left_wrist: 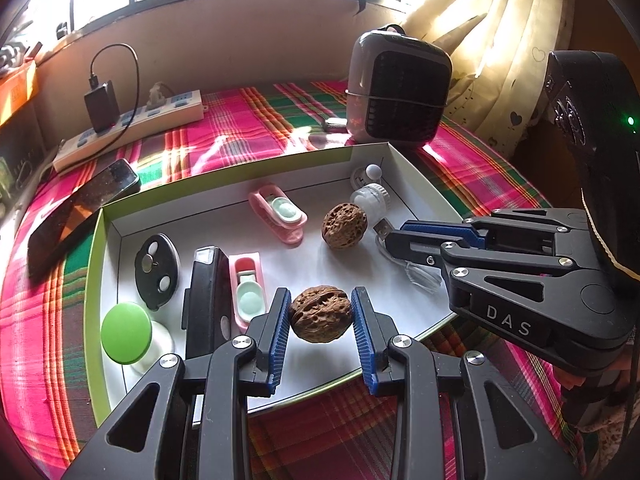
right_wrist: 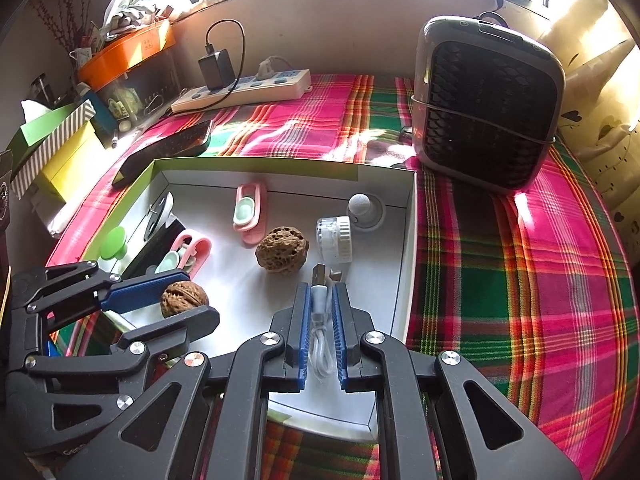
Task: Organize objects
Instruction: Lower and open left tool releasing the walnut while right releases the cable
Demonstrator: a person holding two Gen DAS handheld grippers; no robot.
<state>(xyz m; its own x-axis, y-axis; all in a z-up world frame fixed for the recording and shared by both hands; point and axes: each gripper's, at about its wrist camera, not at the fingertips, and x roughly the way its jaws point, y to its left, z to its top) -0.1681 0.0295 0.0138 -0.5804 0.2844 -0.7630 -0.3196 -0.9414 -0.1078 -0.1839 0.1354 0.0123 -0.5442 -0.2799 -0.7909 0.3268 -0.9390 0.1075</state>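
Left gripper (left_wrist: 321, 314) clamps a wrinkled brown walnut (left_wrist: 320, 313) above the shallow white tray (left_wrist: 416, 184); right gripper (right_wrist: 322, 308) pinches tight a white USB cable (right_wrist: 319, 300) over the same tray.

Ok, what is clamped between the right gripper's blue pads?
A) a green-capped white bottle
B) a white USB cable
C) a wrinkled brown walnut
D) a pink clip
B: in the right wrist view the right gripper is shut on the white USB cable; the left gripper holds the wrinkled brown walnut.
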